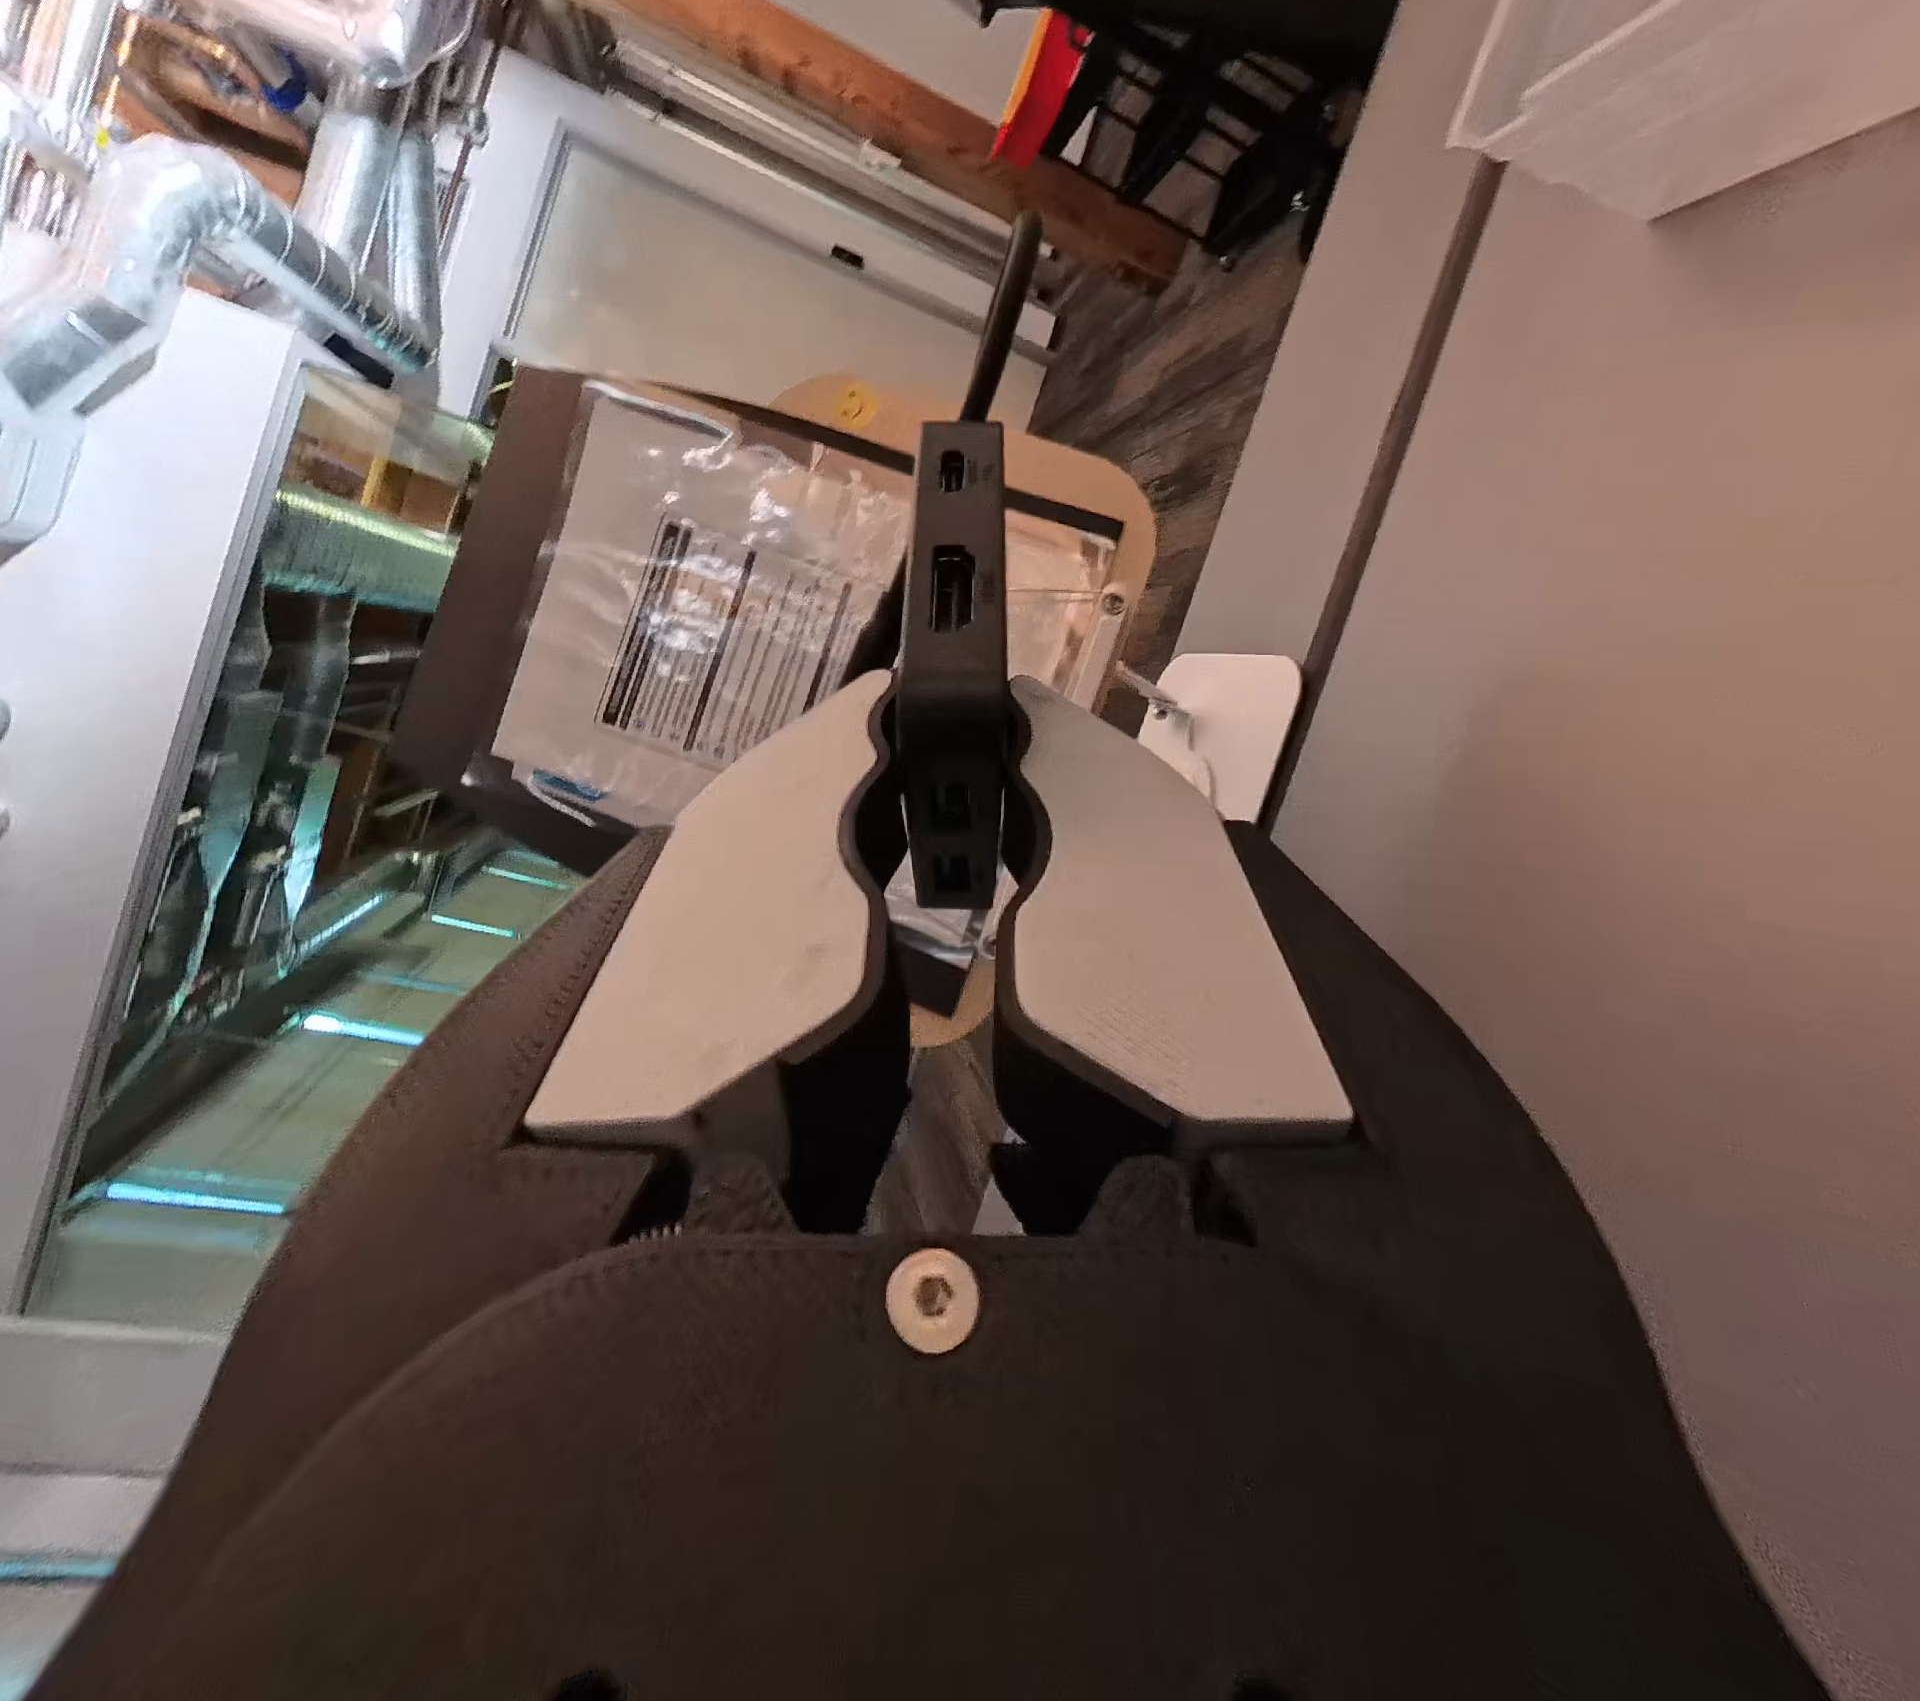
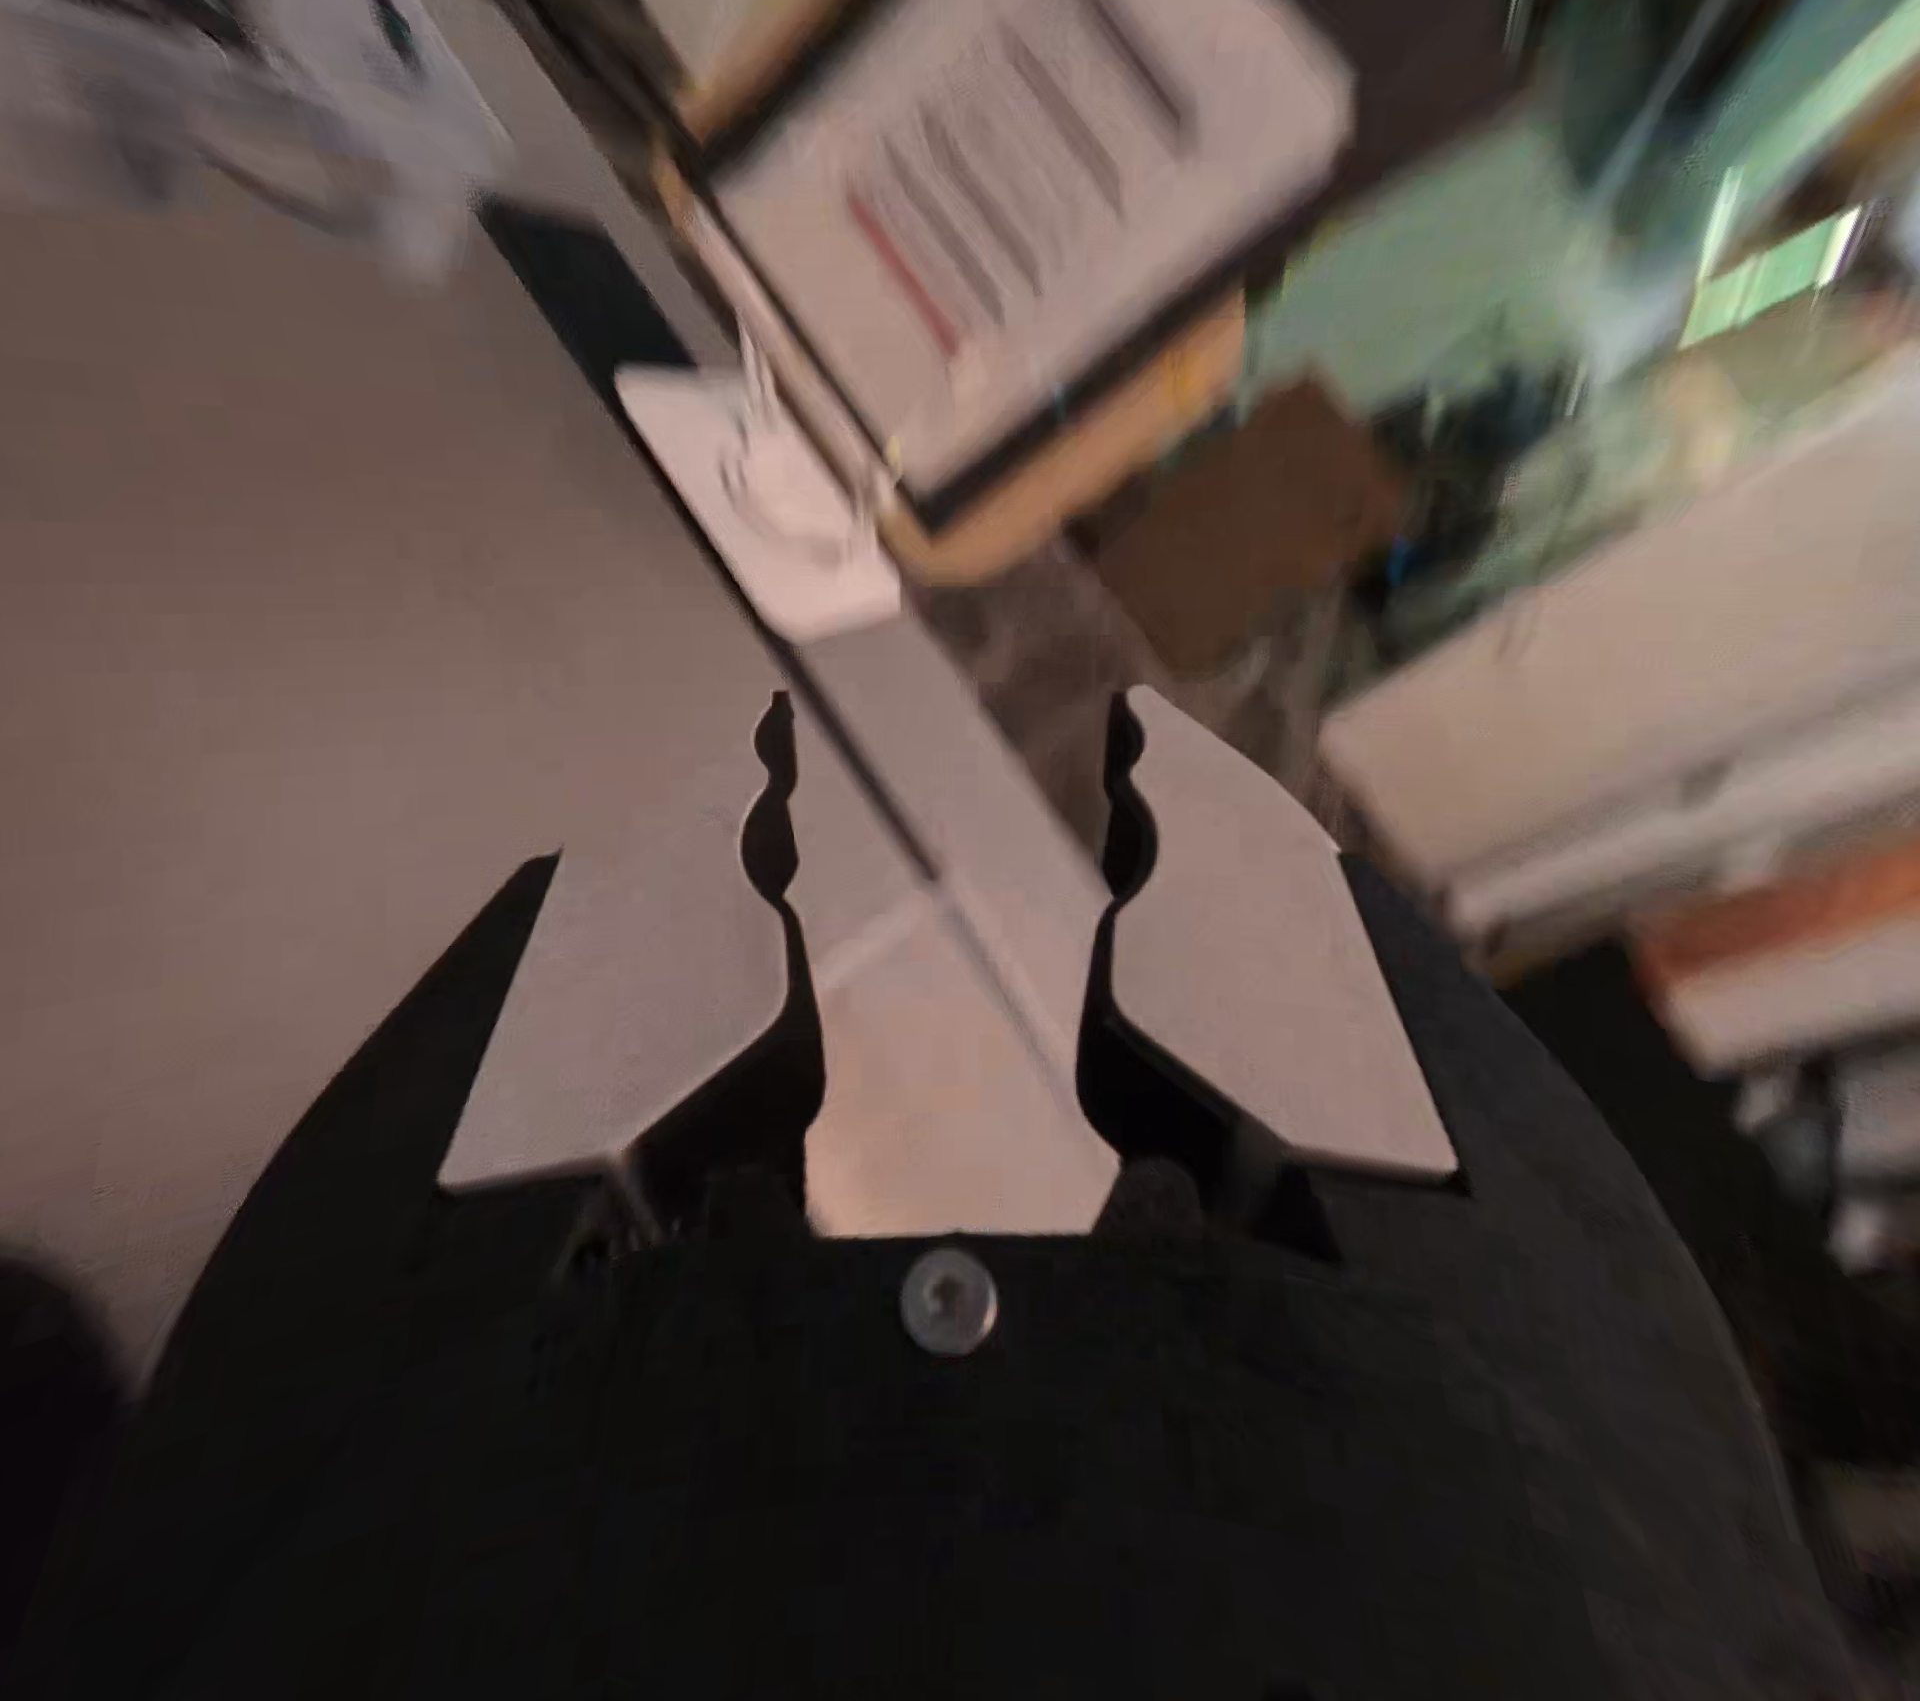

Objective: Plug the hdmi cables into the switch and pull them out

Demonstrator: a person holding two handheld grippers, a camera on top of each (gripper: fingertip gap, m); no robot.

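Note:
In the left wrist view my left gripper (image 1: 951, 695) is shut on a slim black switch (image 1: 958, 602). I hold it on edge, lifted in the air, its row of empty ports facing the camera. A black cable (image 1: 1003, 311) leaves its far end. No HDMI plug sits in the ports that show. In the right wrist view my right gripper (image 2: 951, 701) is open and empty, its jaws well apart. That view is heavily blurred. No HDMI cable shows in it.
A grey table (image 1: 1662, 716) fills the right of the left wrist view, tilted steeply. A framed sheet in plastic wrap (image 1: 727, 602) (image 2: 1029, 186) stands behind, with a small white plate (image 1: 1236, 726) (image 2: 769, 498) beside it. A clear tray (image 1: 1704, 20) lies farther off.

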